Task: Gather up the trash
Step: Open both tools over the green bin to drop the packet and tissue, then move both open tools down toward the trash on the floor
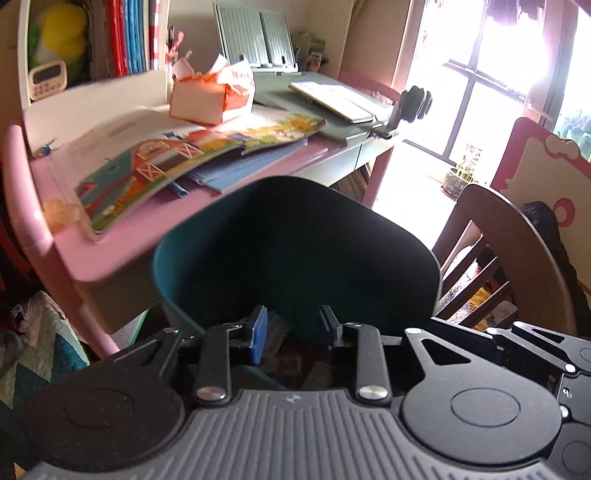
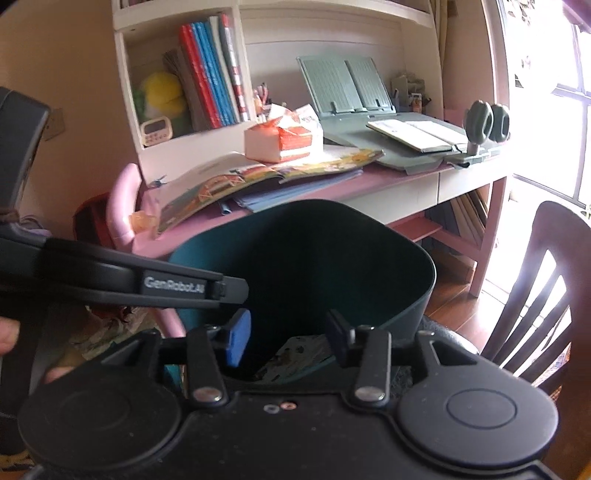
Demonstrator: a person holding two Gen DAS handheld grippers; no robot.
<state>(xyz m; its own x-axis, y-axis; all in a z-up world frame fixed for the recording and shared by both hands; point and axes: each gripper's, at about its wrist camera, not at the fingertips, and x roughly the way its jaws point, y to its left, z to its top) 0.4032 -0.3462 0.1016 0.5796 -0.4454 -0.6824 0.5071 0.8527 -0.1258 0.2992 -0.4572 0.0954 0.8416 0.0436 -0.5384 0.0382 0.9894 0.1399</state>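
Pink-topped desk (image 2: 388, 181) with white drawers and a white shelf hutch (image 2: 177, 22) against a cream wall fills the upper centre of frame, dark wooden slat-back chair (image 2: 546, 295) at lower right on reddish wood floor (image 2: 450, 295), blown-out daylight through the dark-framed window (image 1: 476, 81) at upper right.

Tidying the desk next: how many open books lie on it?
2. A colourful picture book lies at the desk's left-front; a plain open book rests on the grey stand at right. Others may be hidden underneath.

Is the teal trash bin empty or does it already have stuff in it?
Not empty. The teal trash bin holds crumpled wrappers at its bottom, seen between the right claw's open fingers; how full it is cannot be told.
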